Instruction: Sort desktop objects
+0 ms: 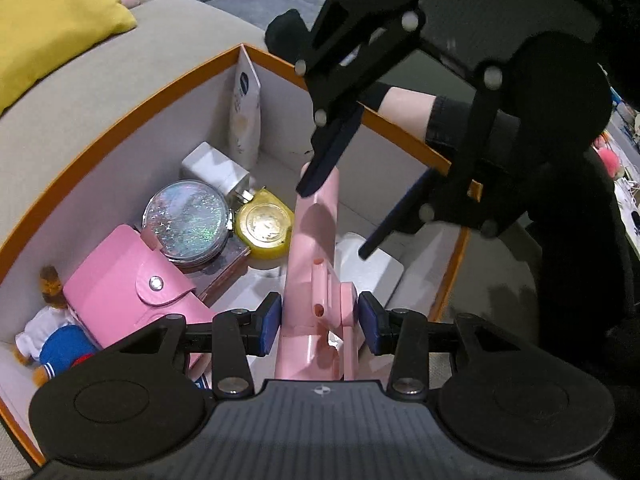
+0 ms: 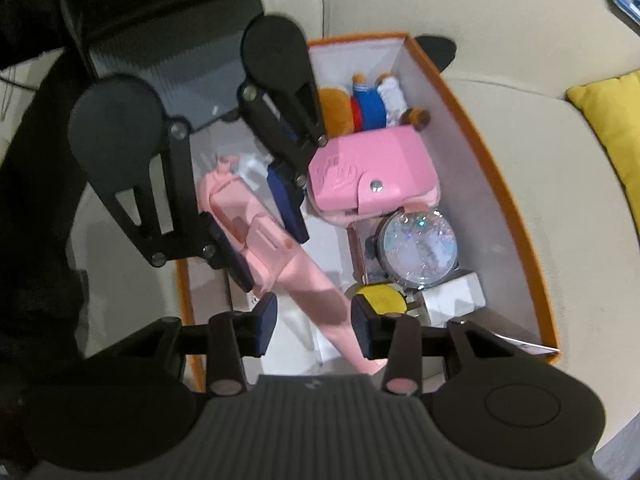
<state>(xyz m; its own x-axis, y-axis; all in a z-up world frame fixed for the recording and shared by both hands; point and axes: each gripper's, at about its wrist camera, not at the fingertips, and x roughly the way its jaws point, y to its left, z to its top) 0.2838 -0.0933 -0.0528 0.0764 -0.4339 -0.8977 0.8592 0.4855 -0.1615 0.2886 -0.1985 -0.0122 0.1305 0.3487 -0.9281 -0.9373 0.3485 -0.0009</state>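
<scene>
A long pink plastic device (image 1: 316, 280) is found held over the open orange-rimmed box (image 1: 120, 120), which rests on a beige sofa (image 1: 120, 64), not on a table. The step in hand is judged to be the placing of this item into the box.

The left gripper (image 1: 319, 322) is set about the thick middle section of the device. Its left pad lies against the pink body; a narrow gap shows at the right pad, so a firm clamp cannot be confirmed from the left wrist view. In the right wrist view the same gripper (image 2: 264, 232) is seen straddling the device's upper part.

The right gripper (image 2: 314, 326) stands with its jaws apart around the slim lower end of the device; the right pad is touching or nearly so, while the left pad is clearly off it. No grip is judged to be held there. From the left wrist view, one of its fingers (image 1: 324, 160) rests at the device's far tip.

The box already holds a pink snap wallet (image 1: 128, 292), a glitter compact (image 1: 186, 224), a yellow round item (image 1: 266, 228), a white charger (image 1: 212, 168), a plush doll (image 1: 52, 332) and a white pouch (image 1: 246, 116).

The next move is judged to call for the device to be lowered into the free strip on the box floor beside the wallet, laid flat, and both grippers withdrawn clear of the rim.
</scene>
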